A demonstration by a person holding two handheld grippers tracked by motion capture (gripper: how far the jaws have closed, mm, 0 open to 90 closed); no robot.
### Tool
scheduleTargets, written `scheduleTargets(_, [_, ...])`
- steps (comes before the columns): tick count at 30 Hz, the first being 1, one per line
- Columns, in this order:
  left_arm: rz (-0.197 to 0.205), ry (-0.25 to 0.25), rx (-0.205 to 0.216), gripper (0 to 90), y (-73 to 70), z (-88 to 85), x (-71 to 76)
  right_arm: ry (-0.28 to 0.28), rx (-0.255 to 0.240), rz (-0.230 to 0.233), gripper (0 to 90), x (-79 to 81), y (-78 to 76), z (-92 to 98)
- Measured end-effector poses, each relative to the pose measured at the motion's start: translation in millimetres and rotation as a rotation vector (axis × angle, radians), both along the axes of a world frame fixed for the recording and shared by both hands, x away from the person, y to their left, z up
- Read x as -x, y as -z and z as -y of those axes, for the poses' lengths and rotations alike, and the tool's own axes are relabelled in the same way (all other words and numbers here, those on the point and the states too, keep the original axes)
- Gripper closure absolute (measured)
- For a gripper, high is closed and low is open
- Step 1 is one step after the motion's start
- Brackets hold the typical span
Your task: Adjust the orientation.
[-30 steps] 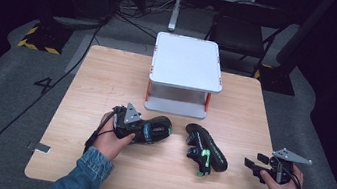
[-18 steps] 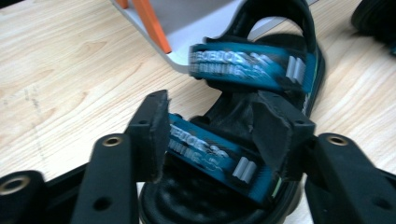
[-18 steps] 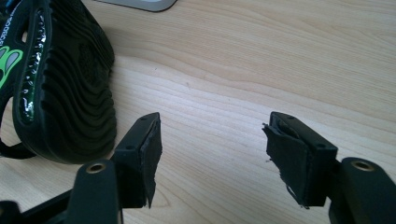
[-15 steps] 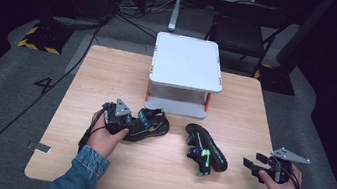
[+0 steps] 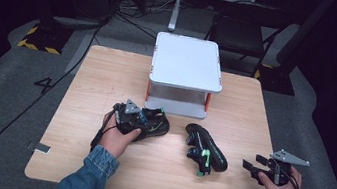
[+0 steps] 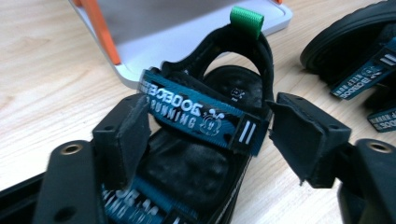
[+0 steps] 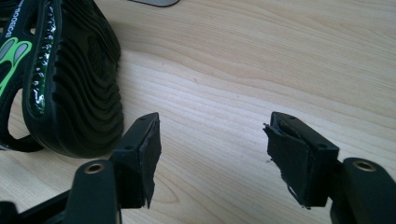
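Centrally on the wooden tabletop (image 5: 108, 80) stands a white two-tier stand (image 5: 187, 62) with orange posts, its top and its lower shelf both bare, and everything else is placed from it. Just in front of the stand's left corner sits a black sandal (image 5: 152, 125), upright on its sole, with the left claw (image 5: 145, 120) at it. The left gripper view looks into this sandal's footbed: a blue printed strap (image 6: 201, 114) crosses between the two pads, a green pull tab (image 6: 246, 18) tops the heel loop, and the stand's base lies right behind. The left claw's jaws have just been opening; they now stand wide, one to each side of the strap, with a small gap visible at the right pad, while the left pad sits close against the strap's end without clearly pressing. In front of the stand's right corner lies a second sandal (image 5: 206, 148), tipped so its ridged sole with green inlay faces the right gripper view (image 7: 70, 84). The right claw (image 5: 251, 168), well off to the right of the stand near the tabletop's edge, is open wide with bare wood between its pads.
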State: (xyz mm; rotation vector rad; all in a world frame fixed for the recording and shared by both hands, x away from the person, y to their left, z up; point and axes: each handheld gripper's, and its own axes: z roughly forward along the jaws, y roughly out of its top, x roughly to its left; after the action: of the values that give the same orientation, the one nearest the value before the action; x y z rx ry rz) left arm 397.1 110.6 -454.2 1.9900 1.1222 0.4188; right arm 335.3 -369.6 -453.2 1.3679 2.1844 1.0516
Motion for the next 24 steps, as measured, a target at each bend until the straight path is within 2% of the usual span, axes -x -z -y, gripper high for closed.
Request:
scheduleTargets(1, [0.005, -0.004, -0.019, 27.9, 0.9, 0.8, -1.1, 0.003, 0.002, 0.002, 35.6, 0.8, 0.5, 1.3])
scheduleTargets(4, [-0.01, -0.006, -0.004, 31.1, -0.2, -1.2, -2.1, 0.009, 0.003, -0.001, 35.6, 2.8, 1.0, 3.2])
scheduleTargets(9, [0.006, 0.041, -0.03, 40.3, -2.3, -0.7, 2.9, 0.007, 0.004, -0.001, 35.5, 2.0, 0.9, 2.6])
scheduleTargets(10, [0.013, 0.068, -0.053, 41.9, -4.1, -0.7, 7.0, 0.004, -0.001, -0.004, 35.5, 0.1, 0.3, -0.5])
scheduleTargets(12, [0.019, 0.097, -0.069, 43.4, -4.8, -2.4, 11.7, -0.009, 0.003, -0.002, 35.5, -2.2, 0.1, -2.7])
scheduleTargets(17, [0.025, 0.141, -0.077, 44.2, -5.7, -10.0, 22.3, -0.038, 0.003, 0.001, 35.4, -9.9, -1.2, -12.1])
scheduleTargets(18, [-0.019, 0.151, -0.05, 47.1, -7.4, -16.2, 29.7, -0.052, 0.003, 0.004, 35.4, -13.6, -2.1, -16.5])
scheduleTargets(19, [-0.026, 0.152, -0.013, 55.1, -7.8, -19.6, 32.9, -0.063, 0.002, 0.006, 35.4, -15.7, -2.6, -18.7])
scheduleTargets(20, [-0.032, 0.155, -0.025, 62.9, -8.9, -22.4, 35.0, -0.069, 0.002, 0.004, 35.4, -17.4, -3.1, -21.0])
scheduleTargets(22, [-0.006, 0.126, -0.084, 60.0, -9.6, -28.3, 39.0, -0.086, 0.002, 0.007, 35.3, -21.4, -3.4, -25.6])
scheduleTargets(24, [-0.011, 0.098, -0.082, 59.2, -7.7, -33.6, 42.6, -0.099, 0.002, 0.009, 35.2, -25.5, -3.7, -30.9])
